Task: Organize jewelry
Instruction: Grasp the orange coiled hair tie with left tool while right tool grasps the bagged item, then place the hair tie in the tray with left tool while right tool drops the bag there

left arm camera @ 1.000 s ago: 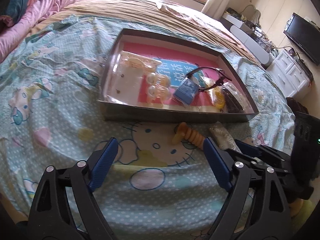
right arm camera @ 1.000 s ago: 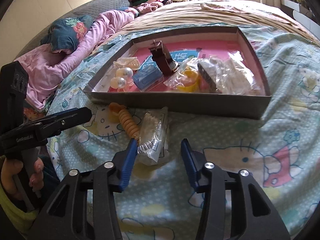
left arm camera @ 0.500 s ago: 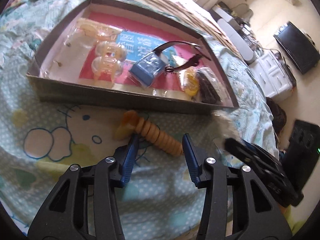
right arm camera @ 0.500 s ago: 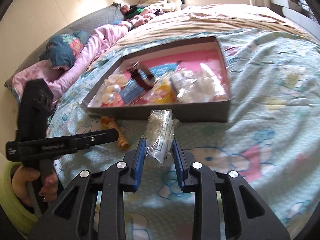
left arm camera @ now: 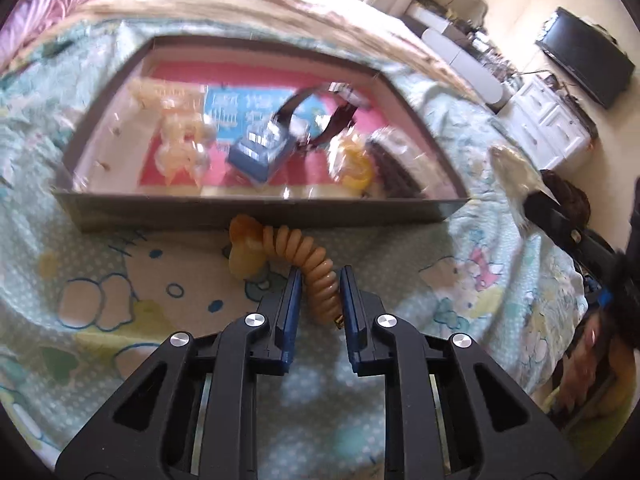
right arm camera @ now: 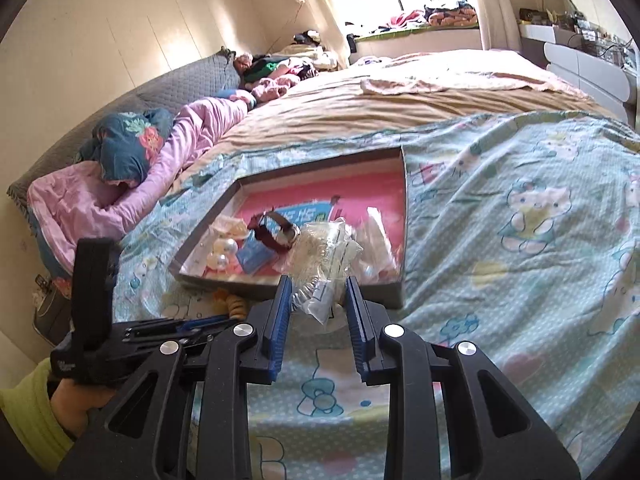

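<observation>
My left gripper [left arm camera: 318,280] is shut on an orange coiled bracelet [left arm camera: 316,276] that lies on the bedsheet in front of the grey tray [left arm camera: 256,212]. The tray has a pink floor and holds a blue packet [left arm camera: 260,152], a dark watch strap [left arm camera: 320,116], pearl pieces [left arm camera: 180,148] and a yellow item [left arm camera: 356,164]. My right gripper [right arm camera: 314,292] is shut on a clear plastic bag with a pale coil inside [right arm camera: 320,268] and holds it above the tray's near edge [right arm camera: 360,292]. The bag also shows in the left wrist view [left arm camera: 516,172].
The tray lies on a light blue cartoon-print sheet [right arm camera: 520,240] on a large bed. Pink bedding and pillows [right arm camera: 120,184] lie at the left. White drawers [left arm camera: 548,124] and a television [left arm camera: 584,56] stand beyond the bed's right side.
My left gripper has closed around the orange bracelet. My right gripper has lifted the plastic bag and carried it toward the tray.
</observation>
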`<state>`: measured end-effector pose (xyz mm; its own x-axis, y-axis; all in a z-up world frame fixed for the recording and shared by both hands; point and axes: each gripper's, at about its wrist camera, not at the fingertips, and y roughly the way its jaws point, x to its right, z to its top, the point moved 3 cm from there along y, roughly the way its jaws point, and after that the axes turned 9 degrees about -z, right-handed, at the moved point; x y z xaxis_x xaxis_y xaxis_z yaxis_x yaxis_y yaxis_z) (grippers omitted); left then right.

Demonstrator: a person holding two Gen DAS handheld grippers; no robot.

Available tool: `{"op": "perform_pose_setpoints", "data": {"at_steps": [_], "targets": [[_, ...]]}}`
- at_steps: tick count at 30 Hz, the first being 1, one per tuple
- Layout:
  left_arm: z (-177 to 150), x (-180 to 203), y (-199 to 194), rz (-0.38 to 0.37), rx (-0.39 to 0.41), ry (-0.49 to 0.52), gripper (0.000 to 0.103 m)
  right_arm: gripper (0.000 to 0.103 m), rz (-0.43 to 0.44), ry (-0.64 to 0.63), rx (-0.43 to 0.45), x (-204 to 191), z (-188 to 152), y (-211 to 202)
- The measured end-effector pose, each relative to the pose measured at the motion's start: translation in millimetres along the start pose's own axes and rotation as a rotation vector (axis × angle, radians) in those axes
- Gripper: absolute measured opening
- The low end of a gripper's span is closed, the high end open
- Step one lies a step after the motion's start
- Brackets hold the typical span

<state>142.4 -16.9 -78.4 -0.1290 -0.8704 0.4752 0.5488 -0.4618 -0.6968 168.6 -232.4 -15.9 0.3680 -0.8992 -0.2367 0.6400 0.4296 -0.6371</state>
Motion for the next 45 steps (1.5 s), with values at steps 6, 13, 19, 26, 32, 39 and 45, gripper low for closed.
{"op": "perform_pose_setpoints", "data": {"at_steps": [6, 13, 19, 26, 32, 39, 45], "targets": [[10, 2, -37, -0.024, 0.11, 0.015, 0.011, 0.026, 0.001, -0.004, 0.035, -1, 15, -3], [31, 6, -52, -0.029, 0.181, 0.02, 0.01, 0.026, 0.013, -0.02, 0.058, -7, 28, -1], [60, 6, -56, -0.011, 0.231, 0.039, 0.0, 0.026, 0.013, -0.04, 0.074, -13, 39, 6], [59, -6, -48, -0.032, 0.142, 0.032, 0.0, 0.026, 0.018, -0.029, 0.065, -12, 41, 13], [3, -12, -32, 0.064, -0.042, 0.103, 0.04, 0.026, 0.028, -0.03, 0.051, -12, 34, 15], [-18, -17, -10, 0.122, -0.153, 0.143, 0.015, 0.026, 0.032, -0.027, 0.056, -14, 37, 16], [-8, 2, -14, 0.097, -0.109, 0.219, 0.011, 0.026, 0.017, -0.019, 0.054, -7, 44, 21]]}}
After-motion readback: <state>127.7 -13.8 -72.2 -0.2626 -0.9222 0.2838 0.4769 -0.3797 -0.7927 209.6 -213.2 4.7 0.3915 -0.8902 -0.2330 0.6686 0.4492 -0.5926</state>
